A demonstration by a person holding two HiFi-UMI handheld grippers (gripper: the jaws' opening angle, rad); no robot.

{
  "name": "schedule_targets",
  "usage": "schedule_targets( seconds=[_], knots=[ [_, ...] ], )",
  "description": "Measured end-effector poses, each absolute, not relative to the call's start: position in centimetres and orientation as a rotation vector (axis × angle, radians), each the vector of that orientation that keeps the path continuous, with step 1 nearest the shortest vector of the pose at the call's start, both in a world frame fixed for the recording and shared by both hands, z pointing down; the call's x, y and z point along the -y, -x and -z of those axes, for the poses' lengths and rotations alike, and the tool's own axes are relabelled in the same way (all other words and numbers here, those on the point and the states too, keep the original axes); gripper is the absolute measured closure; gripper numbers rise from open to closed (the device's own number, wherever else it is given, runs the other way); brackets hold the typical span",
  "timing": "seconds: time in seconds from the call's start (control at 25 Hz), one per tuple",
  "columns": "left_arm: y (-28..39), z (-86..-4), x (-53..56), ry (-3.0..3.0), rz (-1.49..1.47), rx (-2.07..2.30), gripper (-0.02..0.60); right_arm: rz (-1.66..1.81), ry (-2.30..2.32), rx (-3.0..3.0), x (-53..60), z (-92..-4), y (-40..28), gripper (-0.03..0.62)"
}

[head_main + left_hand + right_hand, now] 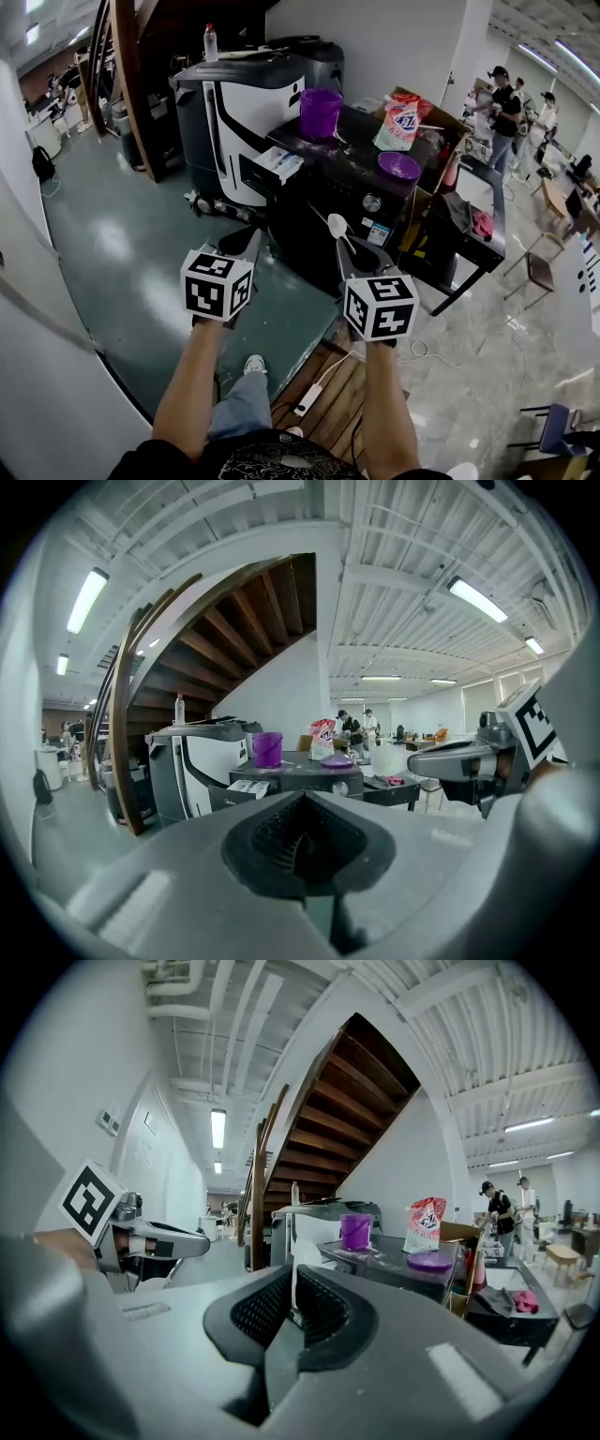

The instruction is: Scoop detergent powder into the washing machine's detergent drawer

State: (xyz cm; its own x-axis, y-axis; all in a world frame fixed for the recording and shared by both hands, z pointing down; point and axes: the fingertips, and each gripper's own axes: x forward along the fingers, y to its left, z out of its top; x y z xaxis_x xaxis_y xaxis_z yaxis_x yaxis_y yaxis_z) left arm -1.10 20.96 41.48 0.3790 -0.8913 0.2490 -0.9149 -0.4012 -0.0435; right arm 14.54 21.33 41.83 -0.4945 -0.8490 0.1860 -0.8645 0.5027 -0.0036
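Right tool point(351, 255) gripped a white plastic spoon point(337, 226); left tool point(246, 242) was closed and empty. Both hung short of the black washing machine point(356, 192) and its open white detergent drawer point(279, 165). Next, the spoon likely needed dipping into the red-and-white powder bag point(401, 122).

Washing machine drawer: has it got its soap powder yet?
Looks like not yet. Done: the detergent drawer is pulled open. In hand: the right gripper is shut on a white spoon, held short of the detergent bag; the left gripper is shut, empty. Left: scoop powder and tip it into the drawer.
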Motion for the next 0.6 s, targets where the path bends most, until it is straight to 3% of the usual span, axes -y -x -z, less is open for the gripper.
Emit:
schedule_targets(
  seconds=[0.6],
  knots=[
    [5.8, -42.4, -7.1, -2.546, -0.367, 1.567, 0.581, -0.175, -1.508, 2.523, -8.1, -42.5, -9.1, 0.557]
  ],
)
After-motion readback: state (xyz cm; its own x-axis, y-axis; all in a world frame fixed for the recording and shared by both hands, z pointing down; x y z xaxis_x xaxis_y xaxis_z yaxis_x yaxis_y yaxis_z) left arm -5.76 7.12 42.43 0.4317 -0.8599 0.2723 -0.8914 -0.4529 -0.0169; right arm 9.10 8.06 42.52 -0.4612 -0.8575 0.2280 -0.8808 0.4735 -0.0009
